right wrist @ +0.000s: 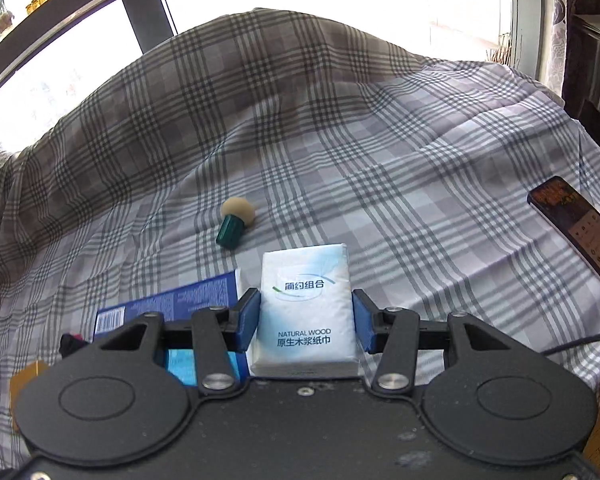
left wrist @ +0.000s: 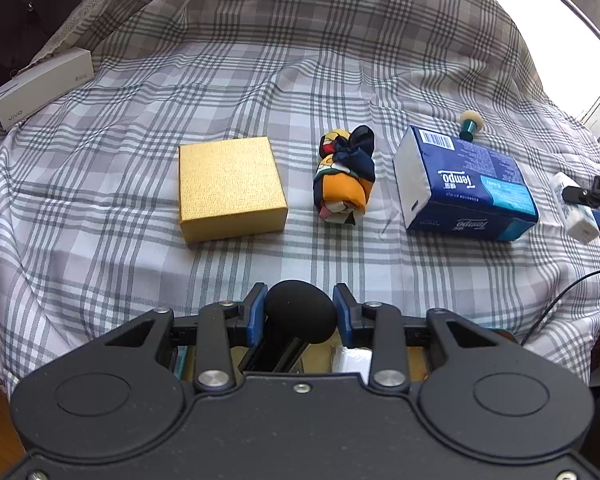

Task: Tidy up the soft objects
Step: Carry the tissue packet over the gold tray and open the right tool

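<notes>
My left gripper [left wrist: 300, 296] is shut on a black foam-headed puff [left wrist: 300, 314] with a dark handle, held just above the near part of the plaid bedspread [left wrist: 100, 208]. Beyond it lie a gold box [left wrist: 230, 188], a knotted multicoloured scarf [left wrist: 346, 176], a blue Tempo tissue pack [left wrist: 464, 190] and a beige puff with a green handle [left wrist: 470, 124]. My right gripper [right wrist: 305, 320] is shut on a white pocket tissue packet [right wrist: 306, 312], held above the bedspread beside the blue tissue pack [right wrist: 172, 304]. The beige puff [right wrist: 236, 220] lies just past it.
A white phone box [left wrist: 44, 88] sits at the far left edge of the bed. A phone [right wrist: 576, 228] with a lit screen lies at the right edge. A black cable [left wrist: 560, 300] runs over the near right corner. Windows stand behind the raised, cloth-covered back.
</notes>
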`<state>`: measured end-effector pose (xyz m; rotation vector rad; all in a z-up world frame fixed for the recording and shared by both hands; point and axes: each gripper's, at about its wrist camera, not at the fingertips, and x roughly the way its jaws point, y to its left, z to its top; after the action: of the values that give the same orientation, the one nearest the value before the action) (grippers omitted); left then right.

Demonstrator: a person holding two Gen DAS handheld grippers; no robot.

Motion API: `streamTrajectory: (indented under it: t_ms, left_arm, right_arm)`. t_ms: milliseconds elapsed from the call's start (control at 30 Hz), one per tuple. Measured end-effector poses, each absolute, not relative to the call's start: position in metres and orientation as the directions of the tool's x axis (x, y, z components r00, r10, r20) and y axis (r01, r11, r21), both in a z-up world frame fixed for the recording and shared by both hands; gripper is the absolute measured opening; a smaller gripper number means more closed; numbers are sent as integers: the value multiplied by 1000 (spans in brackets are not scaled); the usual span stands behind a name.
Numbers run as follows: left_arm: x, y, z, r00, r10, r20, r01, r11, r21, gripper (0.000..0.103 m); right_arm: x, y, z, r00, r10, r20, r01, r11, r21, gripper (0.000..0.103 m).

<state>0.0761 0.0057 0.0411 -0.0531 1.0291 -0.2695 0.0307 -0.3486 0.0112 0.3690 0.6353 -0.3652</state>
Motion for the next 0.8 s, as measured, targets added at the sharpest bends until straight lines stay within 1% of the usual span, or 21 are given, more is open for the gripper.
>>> streamTrajectory:
  t_ms: [133,167,200,367,467,600,733,800]
  left_arm:
    - [66,11,39,485,-224,-845,185,971,-151,36]
    - [63,13,38,484,-220,-847,180,972,-150,36]
    - [61,14,37,479,-219,-850,178,973,-150,36]
    - [48,17,32,463,-209,-861,184,973,-137,36]
    - [39,17,30,453,-207,-867,189,973,-134,36]
    - [32,18,28,445,-208,-871,187,973,-137,36]
    - [29,21,26,442,-204,-873,179,974,-137,36]
    - [30,23,27,443,-206,-873,171,975,-144,37]
  right_arm:
    - [-17,-317,1,759,-121,-640,351,903,247,48]
    - [-40,-298,-2,767,-59,-639,298,915,272,48]
    - [-40,-298,-2,767,-59,-639,298,915,272,48]
    - [-84,-258,-6,779,74,-623,188,920,344,48]
    - [-101,-234,-7,771,133,-623,128,925,357,48]
    - [-110,-213,-4,762,199,-616,40,936,351,48]
    - [-116,-195,-3,754,230,-616,-28,947,320,48]
    - [-116,-193,-4,752,234,-616,-35,948,317,48]
